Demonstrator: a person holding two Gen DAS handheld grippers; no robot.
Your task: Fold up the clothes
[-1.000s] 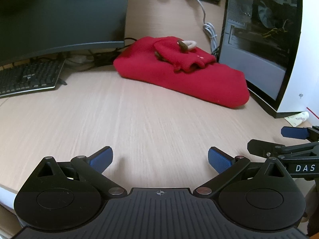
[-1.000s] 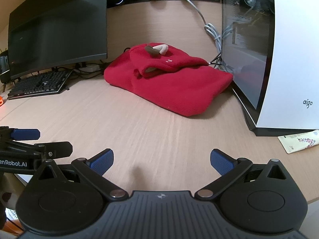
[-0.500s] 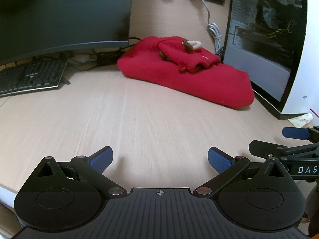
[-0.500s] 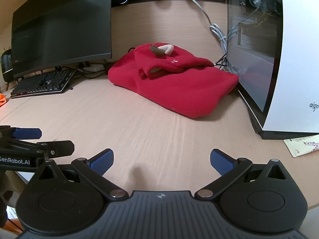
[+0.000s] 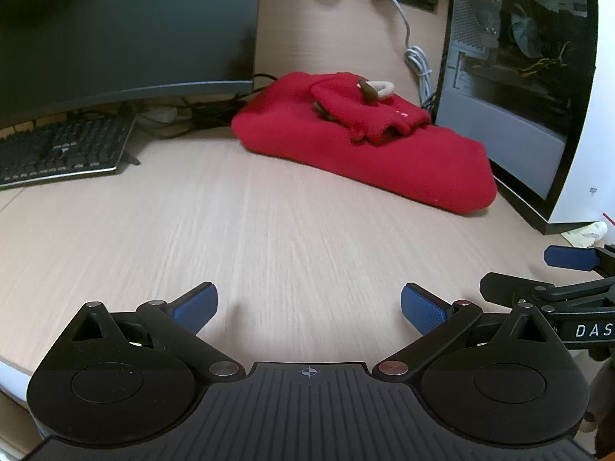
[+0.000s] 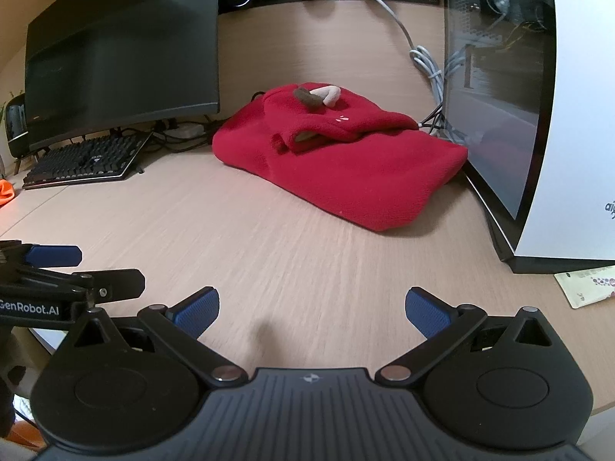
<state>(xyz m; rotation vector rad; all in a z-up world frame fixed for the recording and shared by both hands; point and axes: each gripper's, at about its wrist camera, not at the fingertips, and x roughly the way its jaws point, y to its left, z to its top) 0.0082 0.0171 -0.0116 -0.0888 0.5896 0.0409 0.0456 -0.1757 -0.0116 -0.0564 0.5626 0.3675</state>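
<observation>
1. My left gripper (image 5: 308, 307) hangs low over the pale wooden desk (image 5: 269, 230). Its two blue pads are wide apart, and nothing is between them.
2. My right gripper (image 6: 312, 309) is low over the same desk too. Its blue pads are also wide apart and hold nothing.
3. My two grippers sit side by side near the front edge of the desk. From the left camera I can see the right one at the right edge of the view. From the right camera I can see the left one at the left edge.
4. The soft red fleece top (image 5: 365, 146) (image 6: 346, 165) lies far from me at the back of the desk. It is folded into a thick bundle. I am not touching it.
5. A small brown and cream horn-shaped bit (image 6: 317, 96) sits on top of the red bundle.
6. The red top lies just beside the white computer tower with a dark glass side (image 6: 538, 115), to the left of it.
7. A big black screen (image 6: 123, 50) stands to the left of the top, with a black keyboard (image 6: 84, 161) under it.
8. A grey cable (image 5: 417, 61) hangs down the wall behind the top.
9. A printed paper packet (image 6: 586, 288) lies on the desk by the tower.
</observation>
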